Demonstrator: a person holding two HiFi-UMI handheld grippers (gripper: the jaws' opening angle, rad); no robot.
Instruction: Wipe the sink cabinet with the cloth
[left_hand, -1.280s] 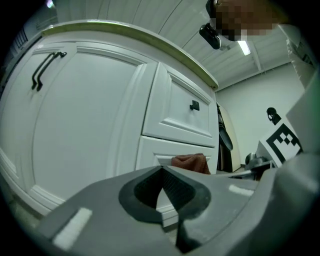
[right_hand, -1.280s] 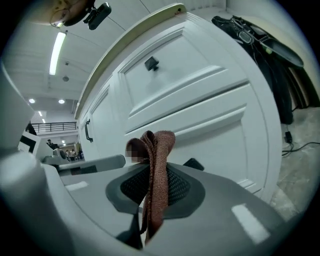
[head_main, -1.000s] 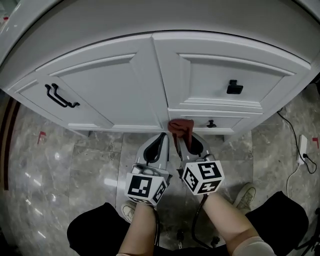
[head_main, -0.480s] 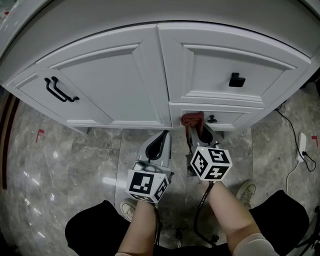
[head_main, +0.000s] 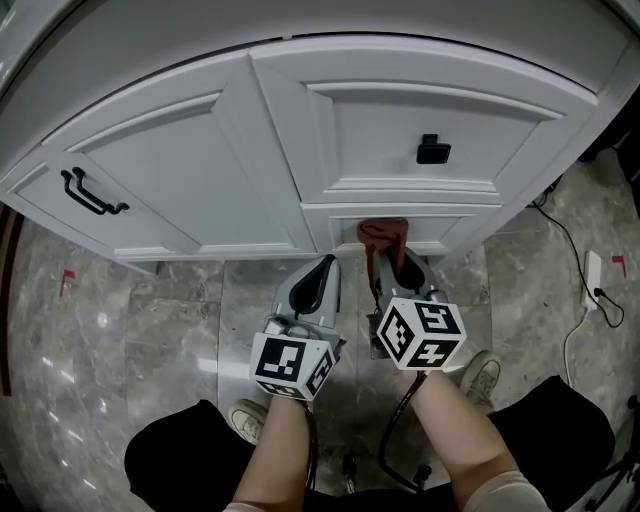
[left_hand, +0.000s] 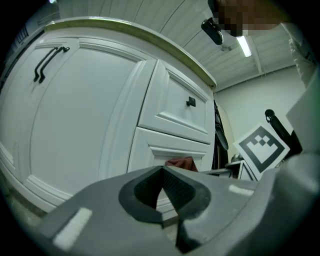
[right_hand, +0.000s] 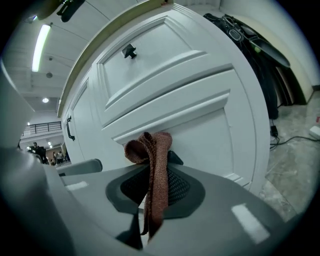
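Clamping the reddish-brown cloth (right_hand: 152, 150), the right gripper (right_hand: 150, 175) has its jaws pressed together on the fabric. One bunched end stands above the jaw tips and a strip hangs below them. The bunched end sits at the lower drawer front (head_main: 445, 227) of the white sink cabinet (head_main: 250, 150); actual contact cannot be confirmed. A small dark knob (right_hand: 175, 158) shows just beside the cloth, partly hidden by it.

The left gripper (left_hand: 162, 171) has its jaws closed tip to tip with nothing between them. In the head view it is held just beside the right gripper, short of the cabinet base and clear of the cloth.

Surroundings noted:
- A black square knob (head_main: 433, 149) is on the upper drawer.
- A black bar handle (head_main: 93, 192) is on the left door.
- The grey marble floor (head_main: 150, 320) lies below.
- A white power strip (head_main: 591, 274) with a trailing cable lies at the far right.
- The person's shoe (head_main: 482, 372) is near the right forearm.
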